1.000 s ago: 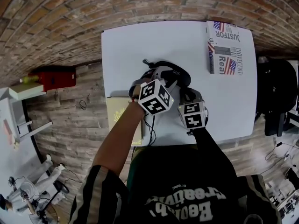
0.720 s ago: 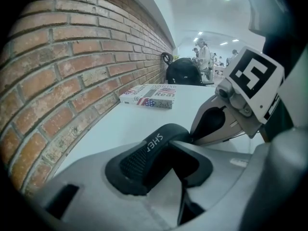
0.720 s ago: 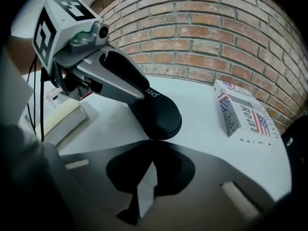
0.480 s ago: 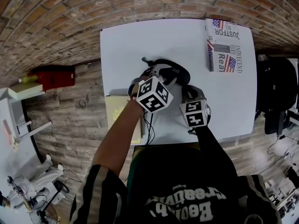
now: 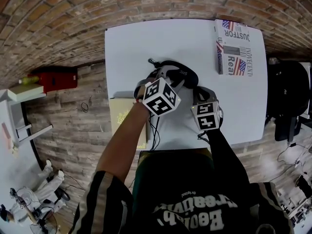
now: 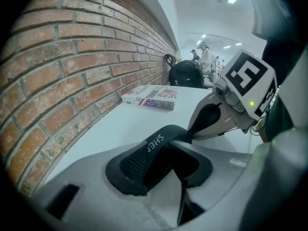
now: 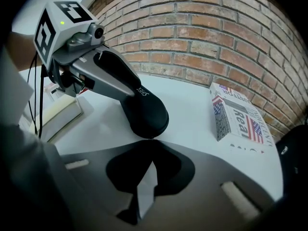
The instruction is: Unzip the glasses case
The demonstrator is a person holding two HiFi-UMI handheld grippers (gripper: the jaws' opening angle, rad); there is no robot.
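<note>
Here the left hand-held gripper (image 6: 163, 166) clamps the glasses case (image 7: 144, 112); the right hand-held gripper (image 7: 150, 141) nips its end.

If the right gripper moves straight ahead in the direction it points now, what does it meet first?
The glasses case: its rounded end sits directly at the closed jaw tips of the right gripper, apparently touching them. Whether the tips pinch anything there is not visible.

Left tongs (image 6: 161, 161) clamped on glasses case (image 7: 144, 110); right tongs (image 7: 149, 141) tips pinched together at case end; forearms reaching forward
</note>
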